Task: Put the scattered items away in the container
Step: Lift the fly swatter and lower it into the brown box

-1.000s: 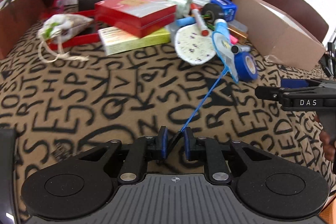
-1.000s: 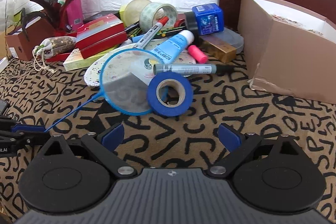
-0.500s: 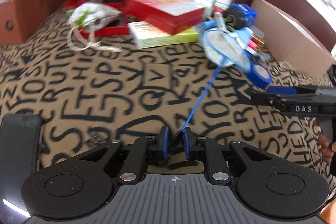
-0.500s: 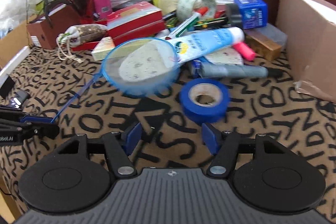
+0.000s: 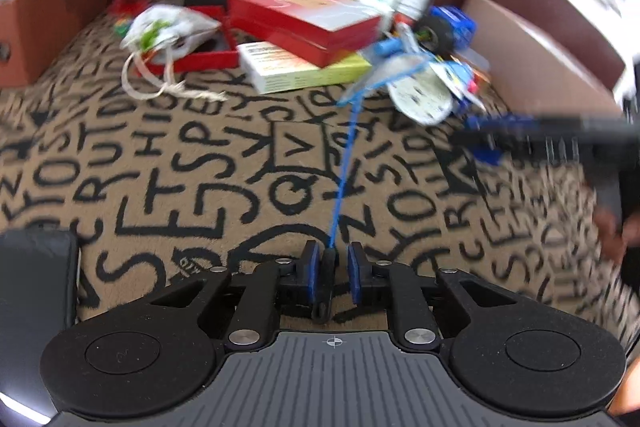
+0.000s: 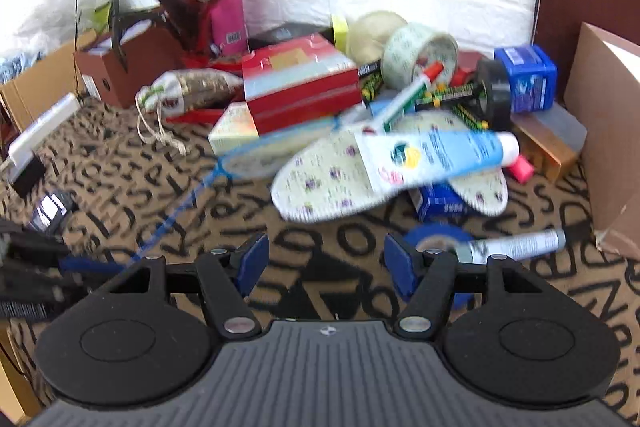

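Note:
My left gripper [image 5: 333, 263] is shut on the black handle end of a small blue net [image 5: 343, 163], whose thin blue rod runs forward to its hoop near the pile. In the right wrist view the net hoop [image 6: 264, 153] hangs blurred in front of the red box [image 6: 300, 83]. My right gripper [image 6: 326, 261] is open and empty above the patterned cloth, just left of a blue tape roll [image 6: 436, 237] and a grey marker [image 6: 516, 245]. The cardboard box container [image 6: 608, 131] stands at the right; it also shows in the left wrist view [image 5: 532, 63].
A pile lies at the back: a flowered insole [image 6: 340, 179], blue-white tube [image 6: 436, 155], clear tape roll [image 6: 420, 55], blue tin [image 6: 524, 79], drawstring bag [image 6: 192, 93], pink bottle [image 6: 226, 7], brown box with feathers [image 6: 128, 67]. A phone [image 6: 50, 209] lies left.
The left gripper has swung the net leftward, off the tape roll and toward the red box. The right gripper has moved forward over the cloth, closer to the blue tape roll.

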Demonstrator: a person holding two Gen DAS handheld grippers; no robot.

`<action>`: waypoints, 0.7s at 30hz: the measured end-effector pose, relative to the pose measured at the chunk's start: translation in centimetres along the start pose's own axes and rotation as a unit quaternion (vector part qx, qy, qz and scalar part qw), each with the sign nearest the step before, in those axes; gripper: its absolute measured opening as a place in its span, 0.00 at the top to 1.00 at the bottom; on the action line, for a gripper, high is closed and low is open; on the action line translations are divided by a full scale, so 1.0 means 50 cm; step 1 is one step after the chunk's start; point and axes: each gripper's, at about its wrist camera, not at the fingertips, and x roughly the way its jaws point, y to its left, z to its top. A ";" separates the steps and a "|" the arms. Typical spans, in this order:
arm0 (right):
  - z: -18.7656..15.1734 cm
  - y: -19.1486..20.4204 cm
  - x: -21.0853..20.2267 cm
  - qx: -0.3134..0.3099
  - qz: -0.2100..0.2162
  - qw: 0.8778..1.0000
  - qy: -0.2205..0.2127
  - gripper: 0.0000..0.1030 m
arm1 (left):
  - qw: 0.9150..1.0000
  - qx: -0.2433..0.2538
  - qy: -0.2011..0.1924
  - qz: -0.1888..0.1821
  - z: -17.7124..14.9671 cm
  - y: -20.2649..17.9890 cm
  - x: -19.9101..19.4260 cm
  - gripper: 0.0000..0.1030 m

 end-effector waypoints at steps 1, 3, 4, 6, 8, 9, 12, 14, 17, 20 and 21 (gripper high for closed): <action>0.007 -0.003 -0.001 0.009 0.011 1.000 -0.003 0.33 | 1.000 0.018 0.001 0.004 -0.003 -0.007 -0.002 0.83; 0.021 -0.006 0.001 0.022 0.029 0.999 -0.006 0.33 | 0.999 0.042 0.003 0.010 -0.007 -0.015 -0.004 0.83; 0.028 -0.005 0.003 0.024 0.032 0.999 -0.006 0.33 | 0.999 0.045 0.003 0.010 -0.008 -0.015 -0.004 0.83; 0.043 0.002 0.009 0.021 0.034 0.999 -0.009 0.33 | 0.999 0.036 0.002 0.005 -0.008 -0.010 -0.003 0.79; 0.063 0.011 0.017 0.018 0.038 0.999 -0.011 0.33 | 1.000 0.015 -0.002 -0.002 -0.007 -0.001 -0.002 0.79; 0.073 0.013 0.023 0.020 0.042 0.999 -0.010 0.33 | 1.000 0.005 -0.004 -0.006 -0.007 0.004 -0.001 0.78; 0.096 0.015 0.056 0.036 0.048 0.998 0.000 0.33 | 1.000 -0.013 -0.009 -0.011 -0.006 0.009 0.000 0.73; 0.104 0.010 0.077 0.050 0.053 0.997 0.005 0.41 | 1.000 -0.014 -0.011 -0.016 -0.006 0.007 -0.001 0.64; 0.100 0.004 0.100 0.069 0.057 0.996 0.023 0.66 | 1.000 -0.016 -0.014 -0.021 -0.004 0.002 0.002 0.55; 0.085 -0.004 0.093 0.087 0.062 0.994 0.026 0.71 | 1.000 -0.012 -0.019 -0.017 -0.001 -0.003 0.010 0.61; 0.080 -0.009 0.086 0.095 0.068 0.993 0.026 0.73 | 1.000 -0.010 -0.021 -0.012 0.001 -0.004 0.013 0.80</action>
